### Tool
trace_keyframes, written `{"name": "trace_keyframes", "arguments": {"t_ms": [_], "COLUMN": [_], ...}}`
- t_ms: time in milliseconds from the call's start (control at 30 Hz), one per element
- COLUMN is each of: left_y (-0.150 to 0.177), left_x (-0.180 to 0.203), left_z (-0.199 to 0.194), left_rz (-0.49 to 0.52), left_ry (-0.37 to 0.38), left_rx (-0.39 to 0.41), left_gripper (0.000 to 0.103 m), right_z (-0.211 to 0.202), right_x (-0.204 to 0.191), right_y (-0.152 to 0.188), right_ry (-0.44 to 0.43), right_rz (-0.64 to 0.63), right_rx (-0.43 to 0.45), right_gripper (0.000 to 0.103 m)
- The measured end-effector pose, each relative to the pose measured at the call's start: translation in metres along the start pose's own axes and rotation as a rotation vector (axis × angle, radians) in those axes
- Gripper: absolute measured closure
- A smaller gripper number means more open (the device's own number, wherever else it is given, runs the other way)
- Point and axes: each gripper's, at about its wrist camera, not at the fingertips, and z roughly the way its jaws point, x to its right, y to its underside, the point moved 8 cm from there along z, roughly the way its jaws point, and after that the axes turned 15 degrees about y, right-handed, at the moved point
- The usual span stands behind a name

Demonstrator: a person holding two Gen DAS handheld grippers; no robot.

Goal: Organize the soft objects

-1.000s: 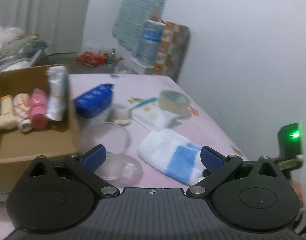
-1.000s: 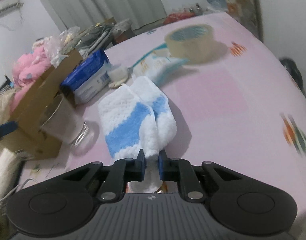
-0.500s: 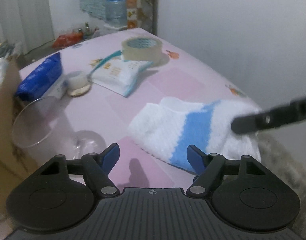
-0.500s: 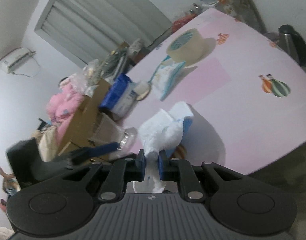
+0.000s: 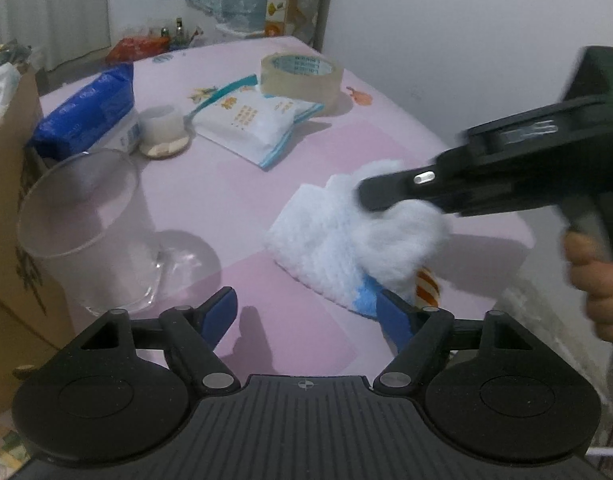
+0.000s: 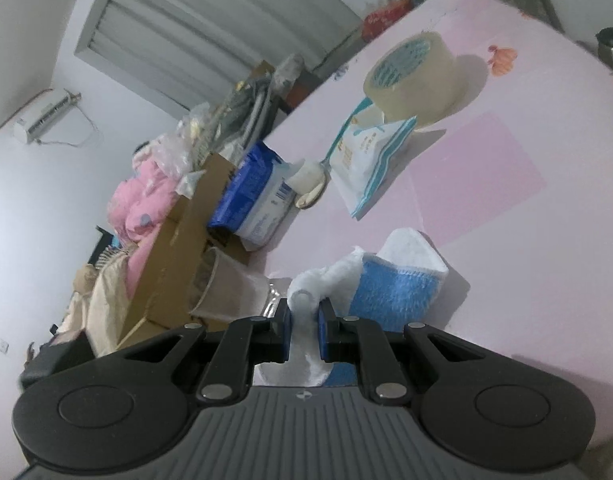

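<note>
A fluffy white and blue sock (image 5: 338, 236) lies on the pink table (image 5: 242, 208), folded over itself. My right gripper (image 6: 304, 330) is shut on the sock's white end (image 6: 390, 280) and lifts that end off the table; it also shows in the left wrist view (image 5: 370, 196) coming in from the right. My left gripper (image 5: 310, 316) is open and empty, low over the table, with its right finger (image 5: 394, 322) at the sock's near blue edge. A cardboard box (image 5: 10, 216) stands at the left.
A clear plastic cup (image 5: 86, 232) stands beside the box. Behind it are a blue tissue pack (image 5: 86, 112), a small white pot (image 5: 162, 130), a wipes packet (image 5: 254, 120) and a tape roll (image 5: 302, 78). The table's right edge is close to the sock.
My right gripper has lifted the sock's end and carried it back over the sock, folding it. My left gripper has turned from the box and come up to the sock.
</note>
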Motion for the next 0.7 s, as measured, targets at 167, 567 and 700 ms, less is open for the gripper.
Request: {"name": "trace_keyframes", "arguments": {"t_ms": [167,567,700], "left_y": [-0.002,-0.028,-0.037], "left_x": [0.004,0.030,0.032], "left_z": [-0.017,-0.040,-0.025], "left_rz": [0.030,0.116,0.128], "left_ry": [0.004,0.117,0.113], "left_rx": [0.041,0.130,0.098], "left_gripper": [0.019,0.023,0.033], "right_z": [0.031,0.045,0.041], "right_x": [0.009,0.034,0.037], "right_y": [-0.004,-0.012,-0.009], "right_ry": [0.037,-0.218,-0.249], "right_rz": [0.021,0.312,0.326], "right_rx": [-0.055,-0.121,-0.118], "right_gripper": [0.070,0.028,0.026]}}
